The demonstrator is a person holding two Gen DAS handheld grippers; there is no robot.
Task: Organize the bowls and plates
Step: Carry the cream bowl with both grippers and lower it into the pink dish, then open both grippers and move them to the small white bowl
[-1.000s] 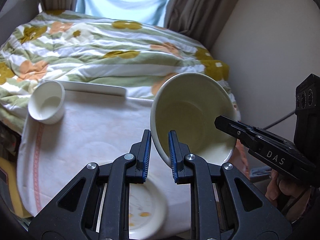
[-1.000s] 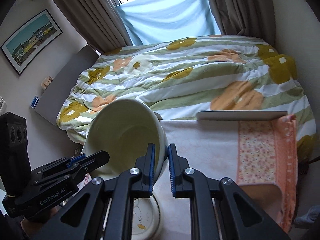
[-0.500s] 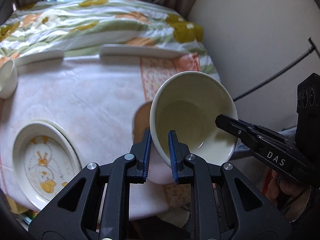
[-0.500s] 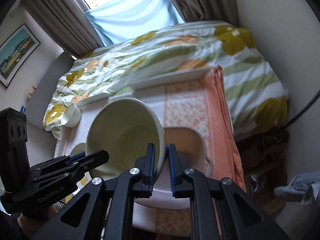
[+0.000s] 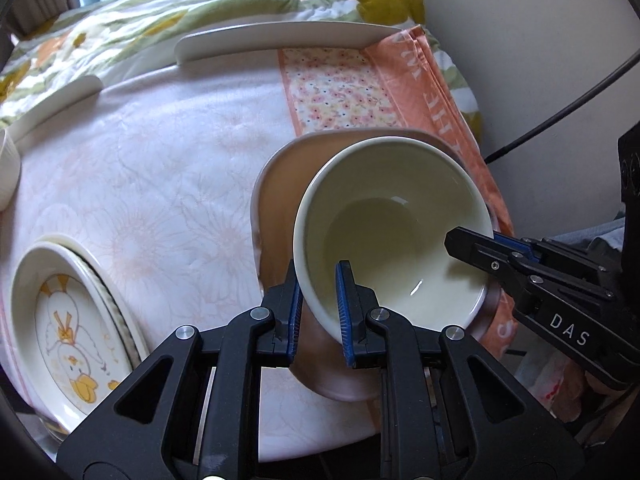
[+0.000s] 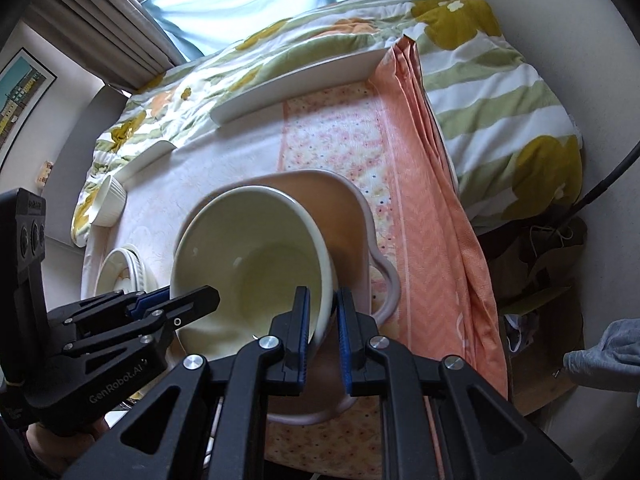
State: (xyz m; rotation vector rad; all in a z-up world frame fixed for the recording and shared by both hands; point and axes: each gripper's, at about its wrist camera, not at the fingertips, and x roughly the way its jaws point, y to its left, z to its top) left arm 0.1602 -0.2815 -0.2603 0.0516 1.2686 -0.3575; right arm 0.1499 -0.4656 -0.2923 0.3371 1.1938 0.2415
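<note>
A large cream bowl [image 5: 392,232] is held by both grippers. My left gripper [image 5: 318,300] is shut on its near-left rim. My right gripper [image 6: 322,312] is shut on its right rim; it also shows in the left wrist view [image 5: 476,244]. The bowl [image 6: 248,264] hangs low inside a wide pink dish with a looped handle [image 6: 352,208], which sits on the table's right side. Whether the bowl touches the dish I cannot tell. A plate with a duck drawing [image 5: 68,332] sits stacked on other plates at the left.
A small white ribbed cup [image 6: 108,200] stands at the table's far left. An orange flowered cloth [image 6: 424,208] covers the table's right edge. White rails [image 5: 280,38] line the far edge, with a flowered quilt [image 6: 480,80] behind. A wall is close on the right.
Both grippers have carried the bowl to the right and down, from above the table's left side to inside the pink dish. Both grips have stayed shut.
</note>
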